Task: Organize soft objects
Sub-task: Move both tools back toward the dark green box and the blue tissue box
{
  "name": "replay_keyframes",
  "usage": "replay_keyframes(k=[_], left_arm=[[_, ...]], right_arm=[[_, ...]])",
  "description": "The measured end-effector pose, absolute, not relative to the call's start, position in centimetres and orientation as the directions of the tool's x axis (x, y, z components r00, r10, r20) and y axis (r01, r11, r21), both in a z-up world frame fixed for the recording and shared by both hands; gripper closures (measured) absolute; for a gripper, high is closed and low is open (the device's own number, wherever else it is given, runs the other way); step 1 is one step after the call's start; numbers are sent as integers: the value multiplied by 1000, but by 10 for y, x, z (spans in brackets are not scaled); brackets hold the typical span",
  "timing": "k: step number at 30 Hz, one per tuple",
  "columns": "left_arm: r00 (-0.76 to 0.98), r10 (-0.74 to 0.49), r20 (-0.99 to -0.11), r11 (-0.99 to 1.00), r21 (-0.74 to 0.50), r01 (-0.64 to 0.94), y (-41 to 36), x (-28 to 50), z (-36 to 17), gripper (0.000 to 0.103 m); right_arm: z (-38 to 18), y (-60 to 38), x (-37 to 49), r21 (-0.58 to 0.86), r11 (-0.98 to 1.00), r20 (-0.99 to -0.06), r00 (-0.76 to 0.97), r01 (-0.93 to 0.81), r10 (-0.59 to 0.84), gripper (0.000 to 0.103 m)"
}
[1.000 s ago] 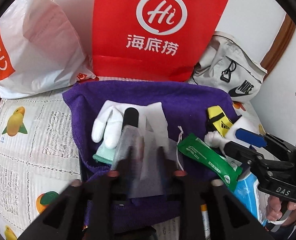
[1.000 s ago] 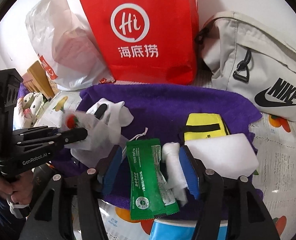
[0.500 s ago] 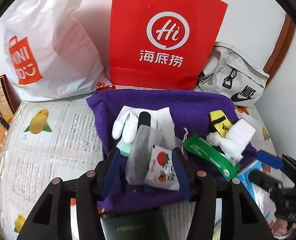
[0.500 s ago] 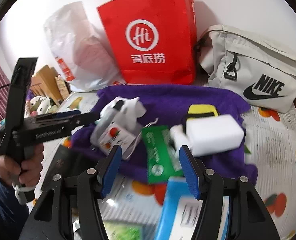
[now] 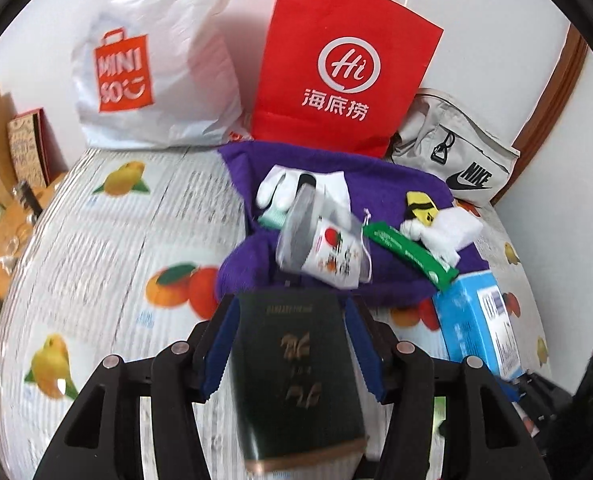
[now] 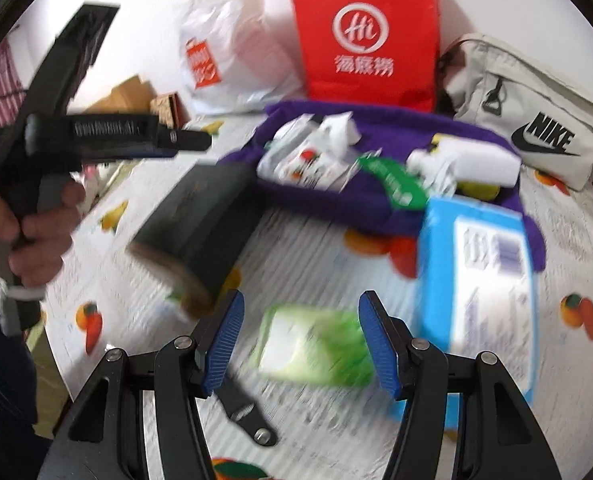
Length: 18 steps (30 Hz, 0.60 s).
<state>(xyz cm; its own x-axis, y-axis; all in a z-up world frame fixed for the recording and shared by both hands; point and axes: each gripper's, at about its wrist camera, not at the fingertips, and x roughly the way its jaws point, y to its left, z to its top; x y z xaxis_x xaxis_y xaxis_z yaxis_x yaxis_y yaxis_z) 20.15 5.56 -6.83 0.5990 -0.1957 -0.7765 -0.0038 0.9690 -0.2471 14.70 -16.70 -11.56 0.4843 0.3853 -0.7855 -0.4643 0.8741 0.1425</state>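
Left wrist view looks down past the left gripper (image 5: 288,344), whose jaws have just been opening and now stand about half apart, either side of a dark green hard-cover book (image 5: 296,376) lying on the fruit-printed tablecloth (image 5: 108,264); I cannot tell whether the pads touch its covers. Just beyond it, on the far side, the purple towel (image 5: 380,184) carries the soft things: a white glove (image 5: 274,192), a clear strawberry-printed pouch (image 5: 328,254), a green sachet (image 5: 408,250) and a white sponge block (image 5: 454,230).

In the right wrist view, the right gripper (image 6: 298,344) hovers half open and empty over a blurred green-and-white packet (image 6: 316,346) near the blue box (image 6: 480,280).

To do this well, I would centre the packet between the pads, close gently so it does not buckle, and then carry it to the towel.

Readable writing: "MINISO" on the white plastic bag (image 5: 156,60), "Hi 海底捞" on the red paper bag (image 5: 344,76), "NIKE" on the grey pouch bag (image 5: 456,152).
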Motion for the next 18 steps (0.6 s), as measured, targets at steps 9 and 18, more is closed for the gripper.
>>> replay_keyframes(k=[9, 18], left_arm=[[607, -216, -765, 964, -267, 6, 62, 171, -72, 50], [598, -209, -773, 971, -234, 36, 55, 153, -77, 50]], right_arm=[[-150, -140, 123, -31, 892, -800, 546, -451, 248, 44], [-156, -132, 113, -138, 878, -780, 597, -458, 189, 78]])
